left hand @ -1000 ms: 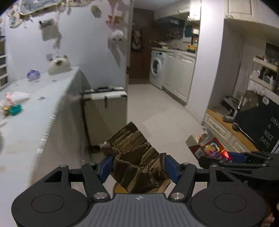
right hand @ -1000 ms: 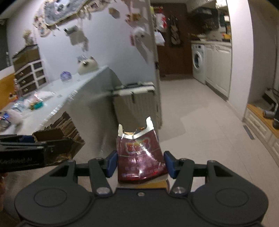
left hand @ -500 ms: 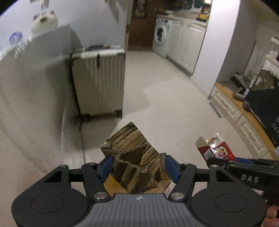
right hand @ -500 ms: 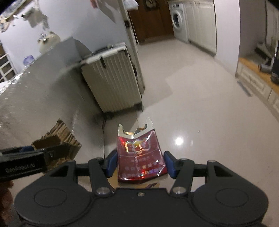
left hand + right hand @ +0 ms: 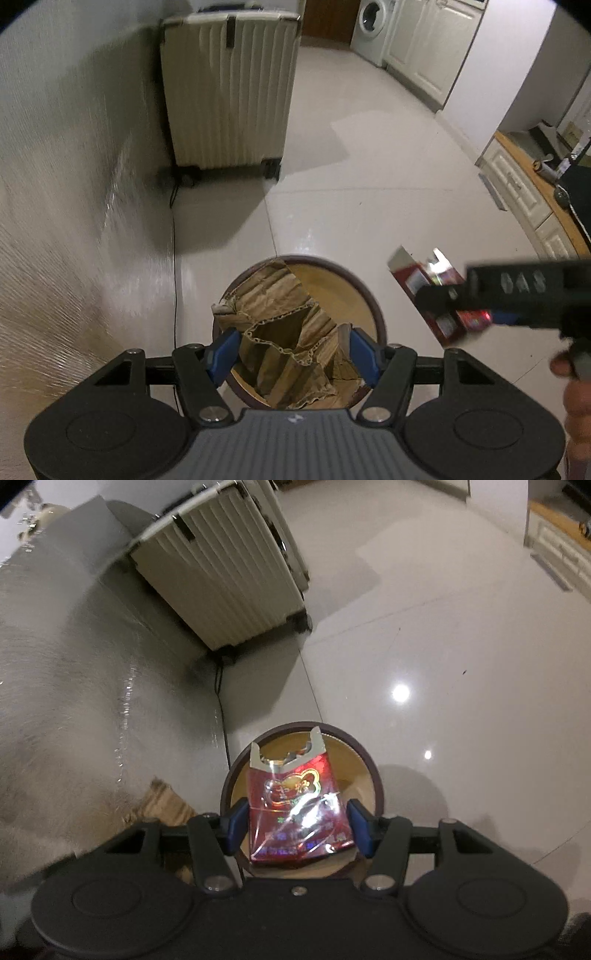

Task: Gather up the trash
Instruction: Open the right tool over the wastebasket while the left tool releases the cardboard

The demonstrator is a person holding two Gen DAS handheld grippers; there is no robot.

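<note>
Left tool (image 5: pixel 291 350) grips torn cardboard (image 5: pixel 284 332), right tool (image 5: pixel 297 827), marked "DAS", grips red packet (image 5: pixel 295 808)

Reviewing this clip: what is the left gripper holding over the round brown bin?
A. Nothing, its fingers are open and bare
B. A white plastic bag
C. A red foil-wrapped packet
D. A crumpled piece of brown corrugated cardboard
D. The left gripper is shut on a crumpled piece of brown corrugated cardboard, above the round brown bin; the red shiny packet sits in the right gripper.
</note>
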